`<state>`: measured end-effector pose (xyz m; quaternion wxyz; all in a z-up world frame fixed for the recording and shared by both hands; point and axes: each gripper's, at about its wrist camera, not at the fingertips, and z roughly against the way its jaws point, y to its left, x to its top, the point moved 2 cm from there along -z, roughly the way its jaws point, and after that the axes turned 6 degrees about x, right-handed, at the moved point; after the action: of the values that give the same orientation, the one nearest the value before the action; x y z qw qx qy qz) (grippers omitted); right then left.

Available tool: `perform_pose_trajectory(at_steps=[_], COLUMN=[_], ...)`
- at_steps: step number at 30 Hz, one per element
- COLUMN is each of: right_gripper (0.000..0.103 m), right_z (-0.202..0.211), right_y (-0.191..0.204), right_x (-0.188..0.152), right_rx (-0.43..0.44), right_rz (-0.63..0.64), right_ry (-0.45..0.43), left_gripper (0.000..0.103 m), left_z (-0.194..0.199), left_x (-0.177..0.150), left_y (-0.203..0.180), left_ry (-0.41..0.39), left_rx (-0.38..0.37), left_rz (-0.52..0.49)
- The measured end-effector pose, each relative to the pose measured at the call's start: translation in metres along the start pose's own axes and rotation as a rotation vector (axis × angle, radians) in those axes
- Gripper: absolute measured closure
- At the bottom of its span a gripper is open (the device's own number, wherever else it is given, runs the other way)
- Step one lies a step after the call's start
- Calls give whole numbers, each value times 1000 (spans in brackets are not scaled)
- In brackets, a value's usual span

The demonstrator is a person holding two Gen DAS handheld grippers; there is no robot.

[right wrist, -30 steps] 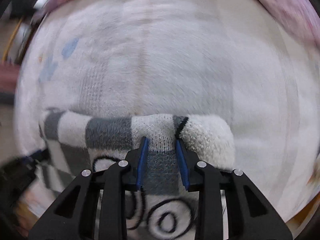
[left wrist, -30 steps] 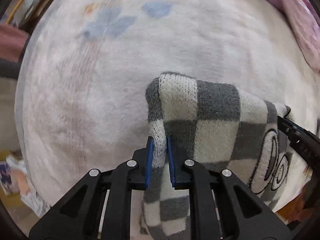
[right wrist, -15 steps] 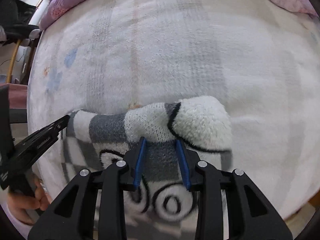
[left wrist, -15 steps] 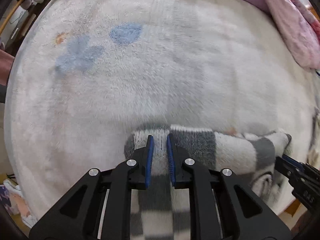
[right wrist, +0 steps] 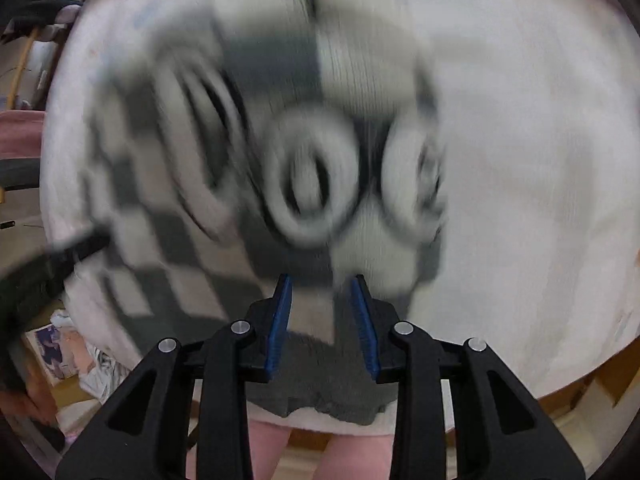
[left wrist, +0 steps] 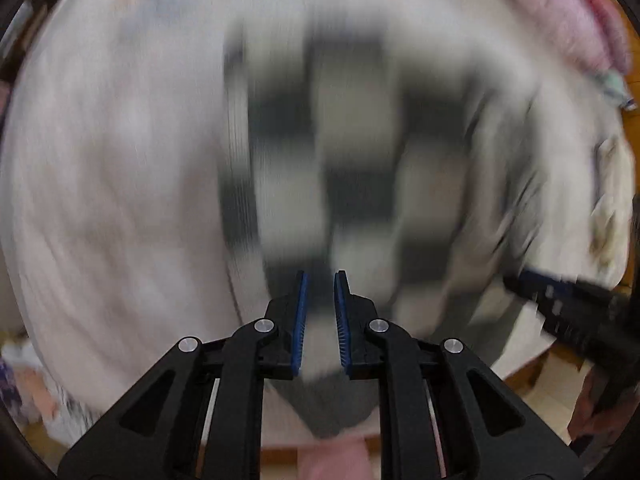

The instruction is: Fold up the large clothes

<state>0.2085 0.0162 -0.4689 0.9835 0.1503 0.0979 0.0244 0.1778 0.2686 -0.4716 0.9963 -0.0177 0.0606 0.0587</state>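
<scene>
A grey-and-white checkered knit sweater with black ring outlines lies spread over the white fluffy blanket; both views are motion-blurred. My left gripper stands at its near edge with cloth showing between the narrowly parted blue pads. In the right wrist view the sweater fills the middle, and my right gripper is at its near hem with the jaws a bit wider and cloth between them. I cannot tell whether either still grips the cloth. The right gripper also shows in the left view.
The white fluffy blanket covers the bed. Pink bedding lies at the far right. The bed's near edge and wooden floor lie below. Pink-clad legs show under the right gripper.
The sweater's folded edge, held up before, now lies spread flat away from me over the blanket. Both grippers have pulled back to the near hem, moving fast.
</scene>
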Motion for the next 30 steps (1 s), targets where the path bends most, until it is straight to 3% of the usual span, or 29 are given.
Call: perform_pose_trajectory(at_steps=[3, 5, 7, 10, 13, 15, 17, 24, 26, 27, 28, 30], right_gripper=[72, 71, 72, 72, 72, 72, 72, 69, 58, 29, 9, 9], right_z=[-48, -41, -31, -34, -60, -69, -69, -62, -56, -51, -45, -22], right_y=[-5, 3, 8, 12, 8, 17, 21, 14, 13, 13, 11, 12], right_x=[-2, 4, 2, -28, -46, -44, -36, -29, -26, -25, -23, -21], right_rx=[-43, -76, -69, -38, -55, -109, -134, -68, -26, 40, 66, 73], right_rz=[0, -35, -27, 3, 28, 105, 75, 36, 3, -14, -24, -25], right_ry=[36, 89, 88, 142, 134, 132, 184, 218, 233, 237, 231, 156], left_gripper=[90, 89, 89, 89, 89, 89, 89, 84, 62, 49, 44, 34], left_z=[-36, -28, -15, -4, -37, -52, -48, -19, -3, 4, 11, 22], left_x=[-29, -25, -24, -42, -64, -69, -70, -67, -59, -58, -57, -55], left_y=[6, 17, 26, 17, 11, 6, 4, 14, 8, 10, 13, 18], left_ry=[-50, 0, 26, 23, 78, 69, 63, 75, 53, 40, 26, 17], left_rx=[-22, -67, -80, -52, -51, 4, 27, 37, 40, 33, 23, 6], left_rz=[28, 90, 126, 47, 50, 0, -6, -38, -41, -33, -18, 5])
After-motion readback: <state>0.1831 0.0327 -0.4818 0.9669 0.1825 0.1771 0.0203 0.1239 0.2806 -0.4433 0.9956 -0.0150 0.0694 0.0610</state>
